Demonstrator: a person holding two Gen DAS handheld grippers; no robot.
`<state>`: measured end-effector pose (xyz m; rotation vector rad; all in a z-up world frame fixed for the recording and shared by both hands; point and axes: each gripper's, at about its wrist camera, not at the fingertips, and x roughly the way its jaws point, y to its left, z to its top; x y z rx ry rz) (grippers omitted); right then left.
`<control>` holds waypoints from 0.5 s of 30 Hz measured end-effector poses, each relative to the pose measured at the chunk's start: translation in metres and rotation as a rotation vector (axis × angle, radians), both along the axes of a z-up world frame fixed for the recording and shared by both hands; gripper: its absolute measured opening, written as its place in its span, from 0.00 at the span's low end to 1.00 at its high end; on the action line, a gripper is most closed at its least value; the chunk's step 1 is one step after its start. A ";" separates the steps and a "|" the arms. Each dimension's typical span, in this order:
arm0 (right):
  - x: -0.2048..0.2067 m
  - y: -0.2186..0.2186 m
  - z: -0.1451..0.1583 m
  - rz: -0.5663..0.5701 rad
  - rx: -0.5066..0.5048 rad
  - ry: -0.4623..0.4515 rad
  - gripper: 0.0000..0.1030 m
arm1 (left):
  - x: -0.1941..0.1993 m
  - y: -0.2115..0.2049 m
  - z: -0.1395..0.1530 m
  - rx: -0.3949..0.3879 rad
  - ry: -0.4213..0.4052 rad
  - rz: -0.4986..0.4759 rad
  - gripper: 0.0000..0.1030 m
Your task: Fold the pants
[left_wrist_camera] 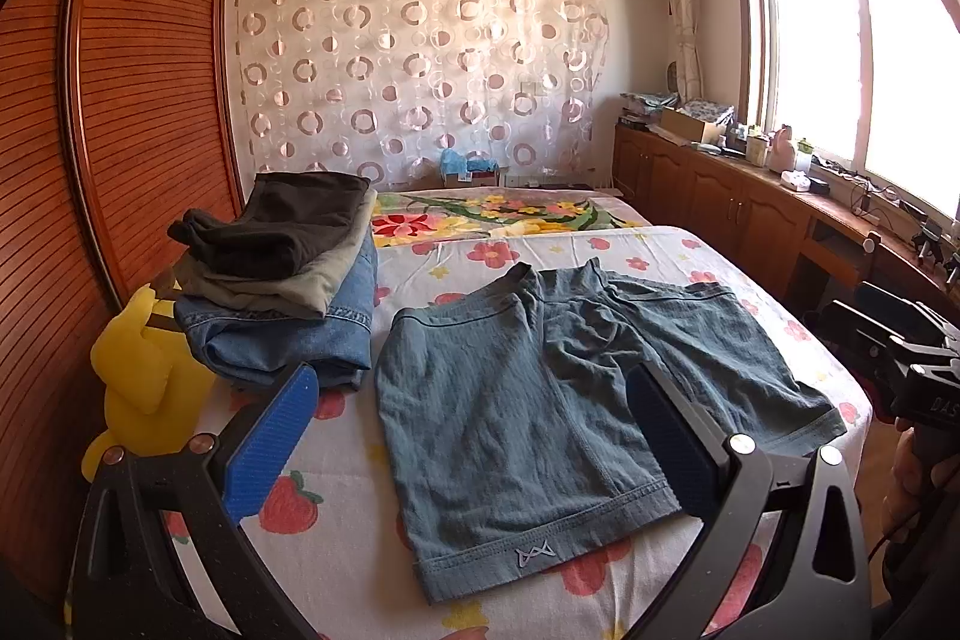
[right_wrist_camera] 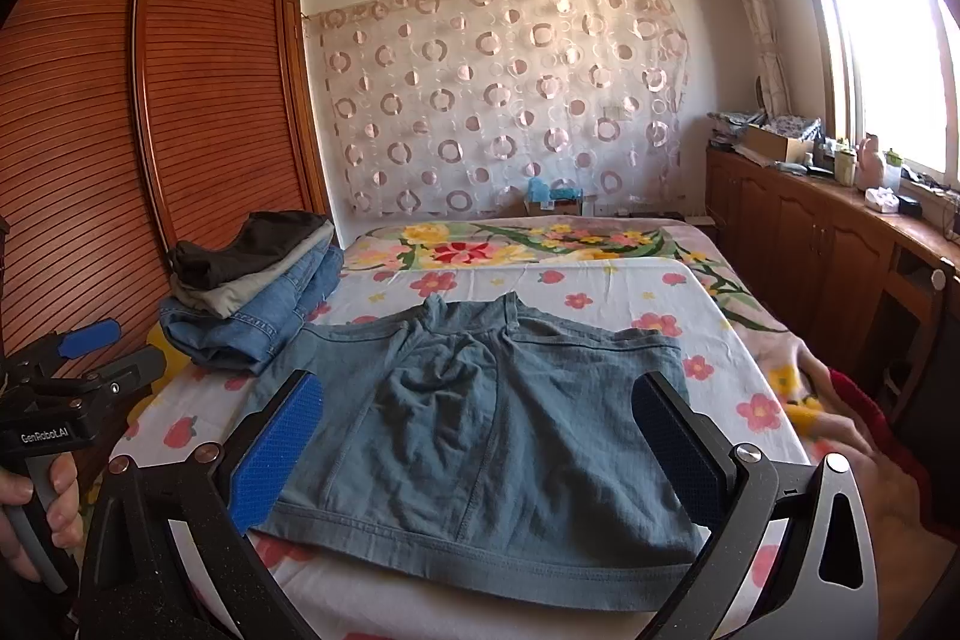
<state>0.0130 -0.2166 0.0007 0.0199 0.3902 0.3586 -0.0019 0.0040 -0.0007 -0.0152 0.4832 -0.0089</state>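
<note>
Left wrist view had the left gripper [left_wrist_camera: 468, 436] nearest, its two blue-padded fingers [left_wrist_camera: 273, 439] spread wide apart with nothing between them, hovering over one pair of blue-grey shorts [left_wrist_camera: 540, 400]. The shorts lay flat on the bed [left_wrist_camera: 480, 256], one leg hem with a small logo pointing toward the camera and the other leg running off to the right, so that their long axis ran crosswise, waistband toward the far side. Only this view showed the logo, and a yellow plush toy [left_wrist_camera: 141, 370] at the bed's left edge. At its right edge the right gripper's black body [left_wrist_camera: 900, 358] came into sight.

Right wrist view showed the right gripper [right_wrist_camera: 477, 451] likewise with fingers [right_wrist_camera: 276, 451] wide apart and empty, above the near hem of the shorts [right_wrist_camera: 480, 418], which spread broadside across the bed [right_wrist_camera: 600, 280]. At the left a hand [right_wrist_camera: 36, 508] held the left gripper's handle [right_wrist_camera: 72, 388], seen only here.

Farther left sat one stack of folded clothes [left_wrist_camera: 282, 280], three garments counted: denim, grey-green, dark. Beyond stood a wooden wardrobe [left_wrist_camera: 150, 70] and a circle-patterned curtain [left_wrist_camera: 420, 58].
</note>
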 end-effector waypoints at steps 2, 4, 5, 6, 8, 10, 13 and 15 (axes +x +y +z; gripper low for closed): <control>0.000 0.000 0.000 0.000 0.000 0.000 1.00 | 0.000 0.000 0.000 0.001 0.000 -0.001 1.00; 0.000 0.000 0.000 -0.001 0.000 -0.001 1.00 | 0.000 0.000 0.000 0.001 -0.001 0.000 1.00; 0.000 0.000 0.000 0.001 0.000 0.002 1.00 | 0.000 0.000 0.001 0.002 -0.002 0.000 1.00; 0.000 0.000 0.000 0.001 0.001 0.002 1.00 | 0.000 0.000 0.001 0.003 0.000 -0.001 1.00; 0.000 0.000 0.000 0.002 0.000 0.002 1.00 | 0.000 -0.001 0.001 0.004 -0.001 0.000 1.00; 0.000 0.000 0.001 -0.001 -0.001 0.000 1.00 | 0.000 -0.001 0.001 0.003 -0.002 -0.001 1.00; 0.000 -0.001 0.001 -0.005 0.003 0.000 1.00 | 0.000 -0.001 0.001 0.006 -0.002 -0.001 1.00; -0.001 -0.001 0.001 -0.008 0.001 -0.002 1.00 | -0.001 -0.001 0.001 0.005 -0.004 -0.001 1.00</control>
